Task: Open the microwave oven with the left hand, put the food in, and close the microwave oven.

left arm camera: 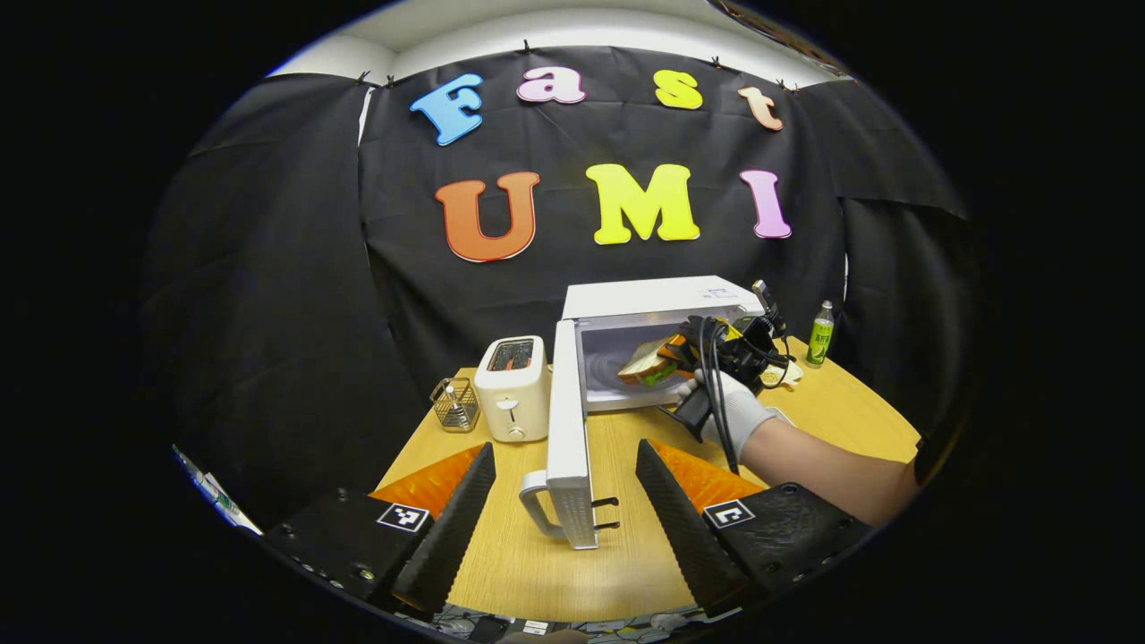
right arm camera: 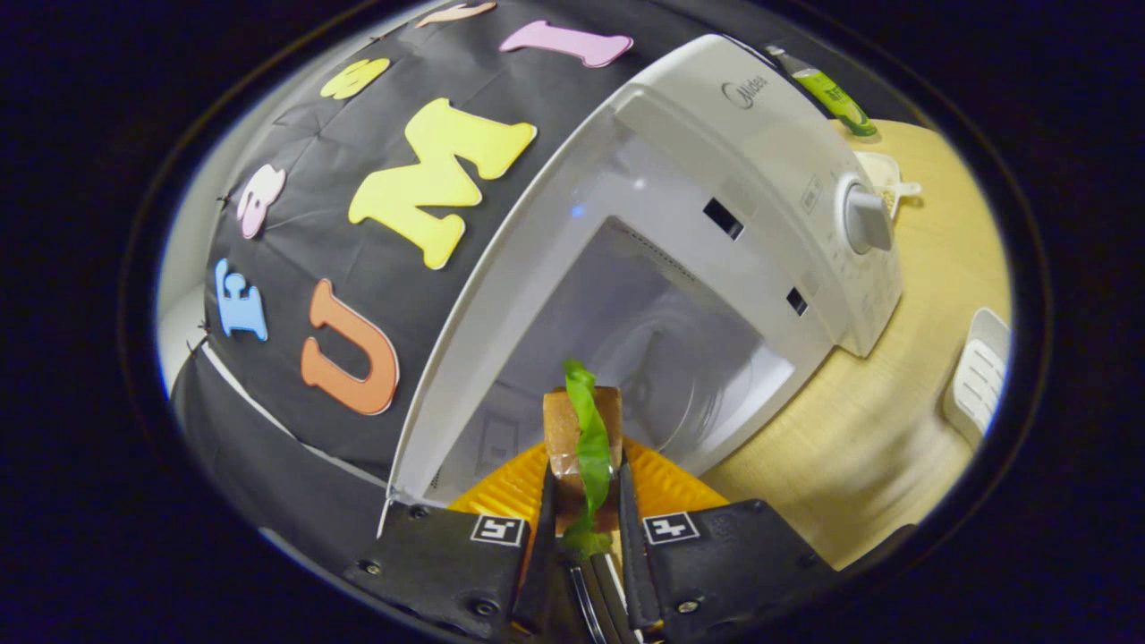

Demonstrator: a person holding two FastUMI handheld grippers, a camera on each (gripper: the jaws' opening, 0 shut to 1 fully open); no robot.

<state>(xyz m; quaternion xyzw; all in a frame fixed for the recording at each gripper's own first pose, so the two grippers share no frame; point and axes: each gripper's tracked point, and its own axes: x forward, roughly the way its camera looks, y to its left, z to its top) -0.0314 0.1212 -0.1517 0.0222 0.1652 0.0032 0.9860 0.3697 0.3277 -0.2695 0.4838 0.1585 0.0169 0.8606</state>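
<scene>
I hold the sandwich (right arm camera: 583, 447) pinched edge-on between the fingers of my right gripper (right arm camera: 583, 528), low in the centre of the right gripper view, at the mouth of the open microwave oven (right arm camera: 760, 125). It reads to me as light and soft: two slices of brown-crusted bread with a green leaf sandwiched between, the leaf spilling past the crust top and bottom. I judge it will squash or shed its filling under a hard squeeze, so the flat faces of the bread, pressed from both sides as now, look the safest hold, with a gentle release onto the oven floor

In the left gripper view the same sandwich (left arm camera: 651, 365) shows right of centre, tilted, just inside the white cavity, with a gloved hand (left arm camera: 729, 407) behind the tool. My left gripper (left arm camera: 565, 487) sits at the bottom of that view, fingers spread wide and holding nothing, the swung-out door (left arm camera: 567, 420) with its handle (left arm camera: 534, 505) standing between them. A toaster (left arm camera: 512, 387) and a wire basket (left arm camera: 454, 404) sit left of the door on the wooden table (left arm camera: 626, 555), and a green bottle (left arm camera: 820, 333) stands at the far right
</scene>
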